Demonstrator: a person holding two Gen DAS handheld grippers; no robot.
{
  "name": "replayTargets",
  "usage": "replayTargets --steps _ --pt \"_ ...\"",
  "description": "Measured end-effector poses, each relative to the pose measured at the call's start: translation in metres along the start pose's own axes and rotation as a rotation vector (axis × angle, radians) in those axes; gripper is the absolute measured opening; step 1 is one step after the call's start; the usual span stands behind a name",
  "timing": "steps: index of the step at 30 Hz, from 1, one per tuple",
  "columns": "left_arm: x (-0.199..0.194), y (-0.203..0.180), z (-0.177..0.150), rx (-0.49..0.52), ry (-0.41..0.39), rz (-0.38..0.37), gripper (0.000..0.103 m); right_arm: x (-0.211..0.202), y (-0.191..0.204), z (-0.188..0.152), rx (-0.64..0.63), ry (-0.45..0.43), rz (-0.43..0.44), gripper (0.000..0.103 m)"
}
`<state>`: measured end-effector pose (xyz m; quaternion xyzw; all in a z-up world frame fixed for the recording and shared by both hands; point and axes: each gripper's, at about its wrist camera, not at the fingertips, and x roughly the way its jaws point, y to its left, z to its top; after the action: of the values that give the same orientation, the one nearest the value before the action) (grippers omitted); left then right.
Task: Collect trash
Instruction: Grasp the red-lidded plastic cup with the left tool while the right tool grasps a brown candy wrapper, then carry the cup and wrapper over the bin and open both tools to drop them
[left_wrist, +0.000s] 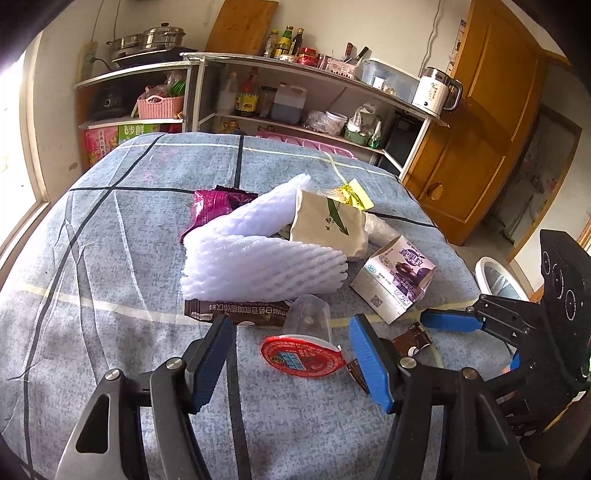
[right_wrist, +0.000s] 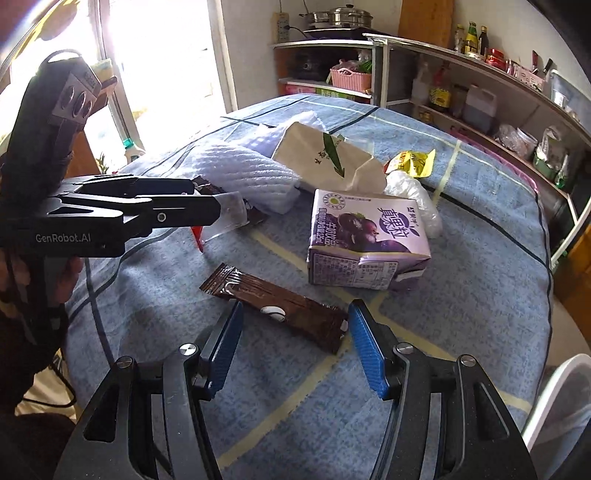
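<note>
Landmark: the purple milk carton (right_wrist: 369, 240) lay on its side on the blue checked cloth (right_wrist: 480, 295).
Brown wrapper: a flat brown wrapper (right_wrist: 275, 306) lay just in front of the carton, its near end between the tips of my right gripper (right_wrist: 295, 325), pads not touching it.
Right gripper: spread, nothing held.
Cup: a clear plastic cup (left_wrist: 308, 317) on its side, red peeled lid (left_wrist: 301, 356) hanging off it, lay left of the carton, between the tips of my left gripper (left_wrist: 291, 345).
Left gripper: spread; I could not tell if a pad touched the cup.
Left view only: the lid's face and a second brown wrapper (left_wrist: 236, 312) under the white foam netting (left_wrist: 258, 258).
Right view only: the first wrapper's full length and the left gripper side-on.
Behind the carton: a cream paper bag (right_wrist: 325, 155), then a yellow wrapper (right_wrist: 412, 160).
Right of the carton: a white bin rim (right_wrist: 554, 398) beyond the cloth's edge.
</note>
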<state>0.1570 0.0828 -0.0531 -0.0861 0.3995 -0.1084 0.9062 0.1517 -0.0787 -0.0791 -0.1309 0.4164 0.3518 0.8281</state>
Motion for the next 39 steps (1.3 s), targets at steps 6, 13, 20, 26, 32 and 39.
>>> replayTargets --steps 6,13,20,26,32,39 --pt "0.007 0.002 0.0 -0.01 0.016 0.009 0.065 0.013 0.004 0.006 -0.03 0.026 -0.009 0.059" --pt "0.016 -0.001 -0.001 -0.009 0.033 0.01 0.065 0.004 0.007 -0.001 0.008 0.003 -0.036 0.042" --pt "0.025 -0.008 -0.004 -0.009 0.058 0.046 0.062 -0.006 0.004 -0.011 0.043 -0.007 -0.028 0.023" --pt "0.032 -0.019 -0.004 0.002 0.067 0.078 0.046 -0.018 -0.007 -0.022 0.101 -0.028 -0.021 0.019" --pt "0.036 -0.03 -0.005 0.009 0.07 0.105 0.045 -0.031 -0.019 -0.031 0.178 -0.068 -0.035 0.012" --pt "0.035 -0.045 -0.011 0.019 0.08 0.125 0.045 -0.041 -0.03 -0.038 0.25 -0.099 -0.013 0.008"
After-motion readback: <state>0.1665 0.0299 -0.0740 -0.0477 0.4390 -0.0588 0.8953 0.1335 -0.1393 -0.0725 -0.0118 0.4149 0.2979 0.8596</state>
